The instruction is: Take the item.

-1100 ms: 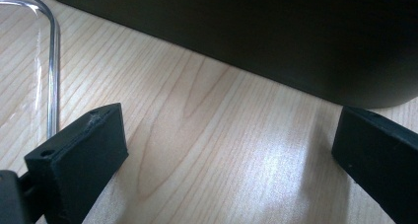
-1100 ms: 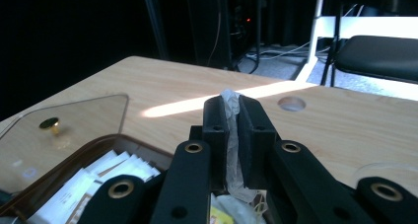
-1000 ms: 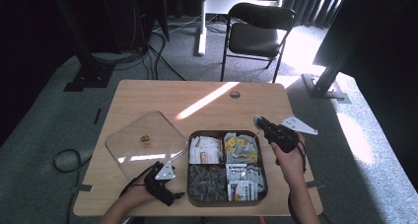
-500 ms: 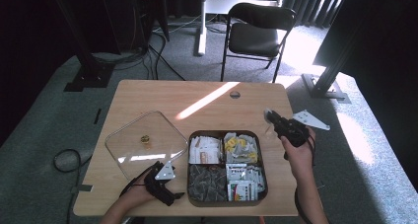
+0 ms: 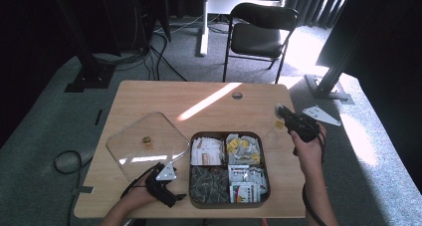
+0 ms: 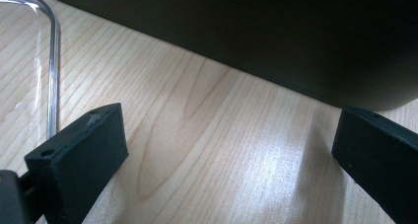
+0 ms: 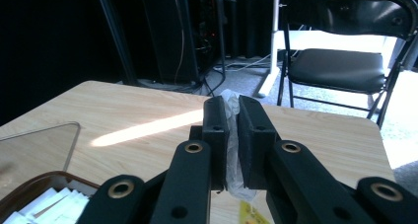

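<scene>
The pale wooden table carries a clear square lid with a small brass knob, lying flat left of the dark four-compartment tray of tea packets. The right gripper, held over the table's right edge, is clamped tight on a translucent wrapped sachet with a yellow tag, lifted clear of the tray. The left gripper rests on the wood beside the tray, jaws wide apart and empty. Best carry the sachet level, keep the squeeze steady, and lower it before releasing.
</scene>
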Motion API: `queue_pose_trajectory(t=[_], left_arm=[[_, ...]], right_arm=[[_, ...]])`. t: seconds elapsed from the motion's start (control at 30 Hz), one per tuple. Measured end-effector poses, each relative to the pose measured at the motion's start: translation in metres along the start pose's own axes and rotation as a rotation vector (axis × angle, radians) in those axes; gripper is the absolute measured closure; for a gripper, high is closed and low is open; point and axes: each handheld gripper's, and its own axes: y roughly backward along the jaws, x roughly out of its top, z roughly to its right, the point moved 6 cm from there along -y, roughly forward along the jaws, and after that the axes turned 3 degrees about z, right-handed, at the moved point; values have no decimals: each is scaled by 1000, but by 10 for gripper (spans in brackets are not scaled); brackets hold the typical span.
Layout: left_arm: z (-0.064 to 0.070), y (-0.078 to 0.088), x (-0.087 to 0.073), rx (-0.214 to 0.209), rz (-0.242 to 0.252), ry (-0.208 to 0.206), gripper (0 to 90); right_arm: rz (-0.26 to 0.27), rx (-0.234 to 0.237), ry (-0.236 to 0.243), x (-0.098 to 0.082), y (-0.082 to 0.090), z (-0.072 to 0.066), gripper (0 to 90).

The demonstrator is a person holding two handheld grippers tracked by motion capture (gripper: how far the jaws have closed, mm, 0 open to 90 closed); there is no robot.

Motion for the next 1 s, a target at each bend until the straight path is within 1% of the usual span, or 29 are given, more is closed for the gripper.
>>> queue_pose_trajectory(t=[0.1, 0.2, 0.57, 0.67, 1.0], left_arm=[[0, 0, 0, 2, -1, -2, 2], [1, -1, 0, 12, -4, -9, 2], [1, -1, 0, 12, -5, -9, 2], [1, -1, 0, 12, -4, -9, 2], [1, -1, 0, 12, -5, -9, 2]], right_arm=[[-3, -11, -2, -1, -2, 5, 831], [-3, -19, -7, -1, -4, 9, 831], [-13, -37, -23, -3, -11, 22, 830], [-20, -44, -30, -7, -14, 26, 830], [-69, -60, -67, -29, -27, 36, 826]])
